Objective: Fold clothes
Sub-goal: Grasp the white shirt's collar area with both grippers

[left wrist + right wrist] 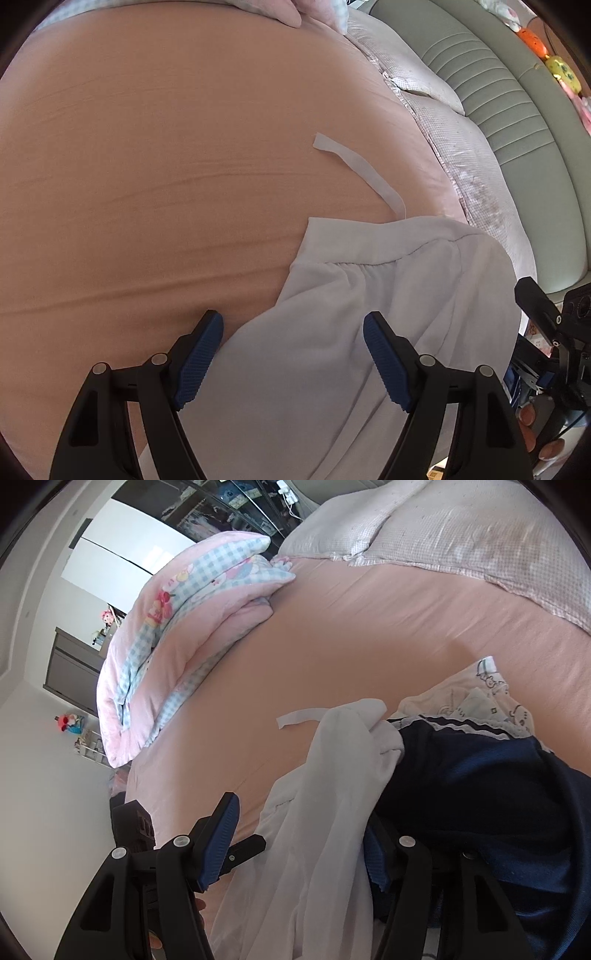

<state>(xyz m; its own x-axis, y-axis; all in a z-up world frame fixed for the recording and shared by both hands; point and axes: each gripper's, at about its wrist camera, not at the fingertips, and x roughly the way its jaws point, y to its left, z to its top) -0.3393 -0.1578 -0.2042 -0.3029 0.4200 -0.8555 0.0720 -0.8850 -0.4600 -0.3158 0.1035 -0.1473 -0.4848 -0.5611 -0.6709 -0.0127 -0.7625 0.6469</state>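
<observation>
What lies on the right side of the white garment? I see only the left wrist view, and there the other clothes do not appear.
Observer: A dark navy garment lies against the white garment on its right and touches it.
Operator: Is there something more behind the navy one?
Observer: Yes, a cream printed garment with lace trim lies just beyond it on the pink bed sheet.
Operator: And the right gripper, does it hold the cloth?
Observer: No. The right gripper is open. The white garment lies between its fingers, not clamped.
</observation>
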